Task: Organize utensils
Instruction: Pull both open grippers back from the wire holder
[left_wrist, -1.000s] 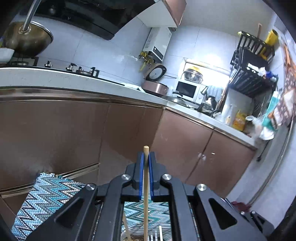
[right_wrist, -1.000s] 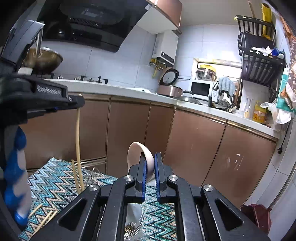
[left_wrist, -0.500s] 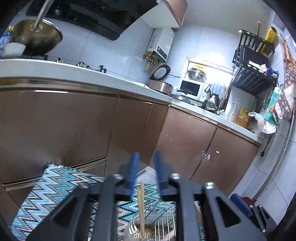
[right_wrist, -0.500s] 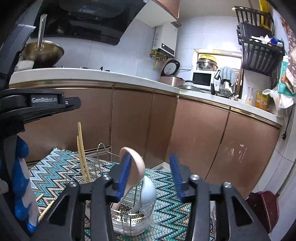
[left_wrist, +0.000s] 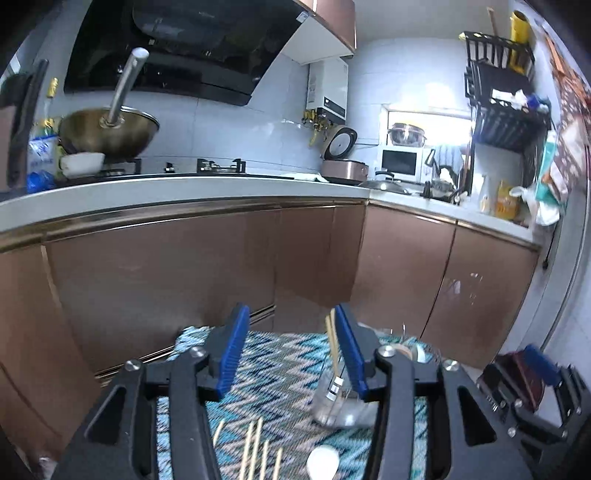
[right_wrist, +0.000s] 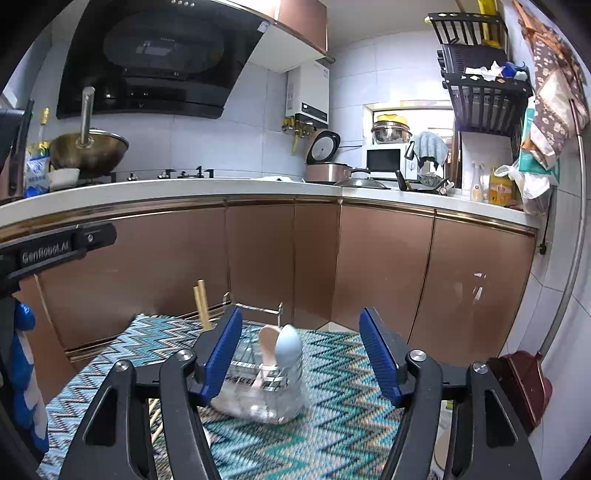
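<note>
Left wrist view: the left tool (left_wrist: 291, 350) is opening, nothing pressed between its blue pads (left_wrist: 232, 354). Just beyond it a clear utensil holder (left_wrist: 341, 408) stands on the zigzag mat (left_wrist: 280, 362), with upright chopsticks (left_wrist: 332, 347) in it next to the right pad. Loose chopsticks (left_wrist: 255, 450) and a white spoon (left_wrist: 322, 461) lie on the mat beneath the tool. Brown cabinets (left_wrist: 184, 273) stand behind.

Right wrist view: the right tool (right_wrist: 301, 352) is likewise opening and empty. The holder (right_wrist: 264, 387) sits ahead between its fingers, holding a white spoon (right_wrist: 267, 341), a pale blue spoon (right_wrist: 289, 345) and chopsticks (right_wrist: 202, 304). The left tool's body (right_wrist: 55, 251) juts in from the left.
</note>
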